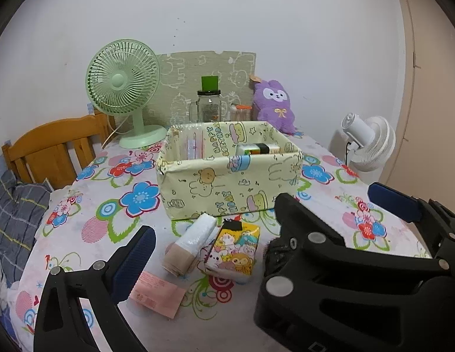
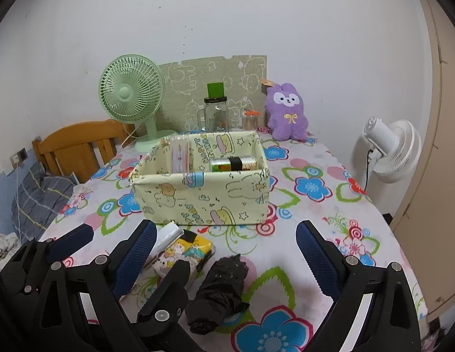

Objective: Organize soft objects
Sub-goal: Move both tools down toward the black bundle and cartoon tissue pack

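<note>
Pale yellow fabric printed with cartoon animals covers the storage box, which stands in the middle of the flowered tabletop. Inside it a green and black package lies at the right and a pink striped packet stands upright at the left.

Near the box's front wall, three soft things lie loose on the cloth: a white and beige roll on the left, a cartoon tissue pack just beside it, and a crumpled black bundle further right.

The right claw hovers above the near tabletop with its blue pads spread wide and nothing between them; the black bundle sits below the gap. The left claw is also spread wide and holds nothing, low over the roll and tissue pack. A flat pink packet lies near its left finger.

Far back stand a green fan, a glass jar and a purple plush. A white fan stands off the right edge.
</note>
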Available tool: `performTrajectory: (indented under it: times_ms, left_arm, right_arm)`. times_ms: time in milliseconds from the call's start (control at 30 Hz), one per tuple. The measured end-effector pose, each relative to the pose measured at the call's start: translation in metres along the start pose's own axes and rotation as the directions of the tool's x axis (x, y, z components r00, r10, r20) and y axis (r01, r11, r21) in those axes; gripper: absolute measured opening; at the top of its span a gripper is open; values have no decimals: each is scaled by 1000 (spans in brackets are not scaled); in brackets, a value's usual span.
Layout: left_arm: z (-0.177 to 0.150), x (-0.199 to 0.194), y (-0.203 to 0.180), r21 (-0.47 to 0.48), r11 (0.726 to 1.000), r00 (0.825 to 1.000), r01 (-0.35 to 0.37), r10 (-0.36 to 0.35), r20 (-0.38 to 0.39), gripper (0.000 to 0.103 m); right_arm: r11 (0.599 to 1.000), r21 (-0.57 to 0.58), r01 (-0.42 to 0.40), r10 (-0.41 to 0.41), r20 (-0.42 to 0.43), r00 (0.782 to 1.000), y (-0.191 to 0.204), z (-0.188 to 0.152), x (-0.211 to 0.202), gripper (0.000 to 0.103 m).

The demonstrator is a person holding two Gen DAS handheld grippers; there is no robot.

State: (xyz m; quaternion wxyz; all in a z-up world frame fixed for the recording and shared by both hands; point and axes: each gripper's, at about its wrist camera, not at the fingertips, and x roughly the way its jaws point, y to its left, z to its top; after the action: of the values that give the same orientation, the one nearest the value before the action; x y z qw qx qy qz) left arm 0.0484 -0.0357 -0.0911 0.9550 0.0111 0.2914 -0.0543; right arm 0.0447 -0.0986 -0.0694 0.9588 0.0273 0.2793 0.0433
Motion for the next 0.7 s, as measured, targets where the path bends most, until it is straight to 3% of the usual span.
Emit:
performTrajectory:
  times_ms: [100,467,700]
  left_arm:
    - [-8,5,-1,-12,1000,1000,1,-1,-20,103]
    - [-29,20,-1,7,1000,997,9,-8,-77,101]
    - [-37,33,6,-9,1000,993,2,-3,-117,100]
  right_arm:
    - [999,11,36,-36,17,999,-1,-7,-1,97]
    - [999,27,44,-42,-70,997,-4,-31,21,97]
    - [999,20,49,-46,-131,990,0,-39,40,89]
